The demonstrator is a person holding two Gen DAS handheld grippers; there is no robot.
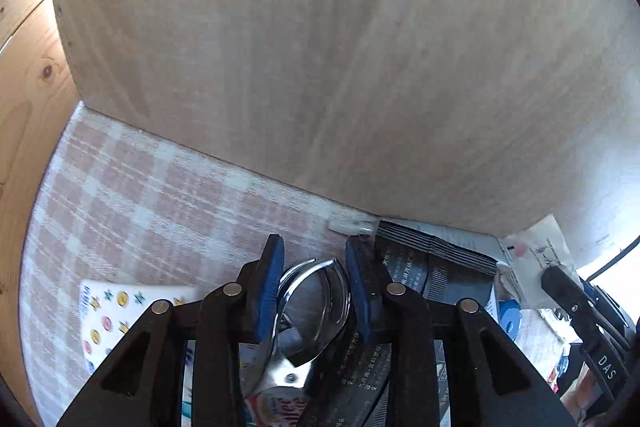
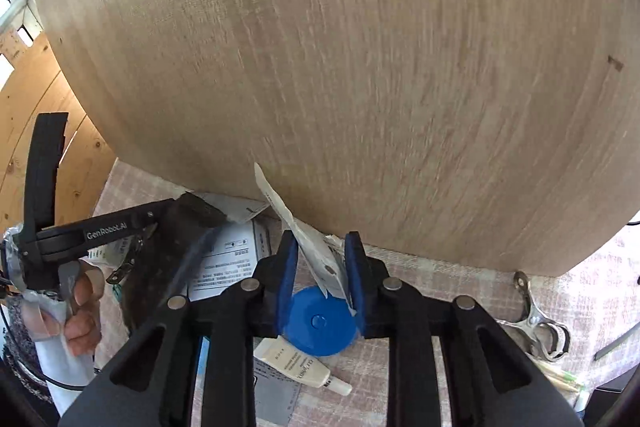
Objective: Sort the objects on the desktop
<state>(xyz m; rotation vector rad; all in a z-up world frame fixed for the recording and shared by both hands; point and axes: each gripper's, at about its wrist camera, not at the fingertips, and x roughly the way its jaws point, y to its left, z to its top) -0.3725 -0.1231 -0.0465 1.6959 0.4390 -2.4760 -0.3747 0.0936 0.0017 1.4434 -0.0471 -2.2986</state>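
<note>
In the left wrist view my left gripper (image 1: 315, 247) is shut on a shiny metal clip (image 1: 310, 303), held between its blue pads above a dark printed booklet (image 1: 420, 267). In the right wrist view my right gripper (image 2: 322, 241) is shut on a thin white paper packet (image 2: 316, 247), which stands tilted against the wooden panel (image 2: 360, 67). A blue round disc (image 2: 320, 323) and a small cream tube (image 2: 300, 367) lie below the right gripper. The left gripper also shows in the right wrist view (image 2: 96, 231), held by a hand.
A tall wooden panel (image 1: 320, 47) stands close ahead on a pink checked cloth (image 1: 140, 187). A sticker sheet (image 1: 108, 311) lies at the left. Printed leaflets (image 2: 228, 263) lie left of the disc. A second metal clip (image 2: 540, 327) lies at the right.
</note>
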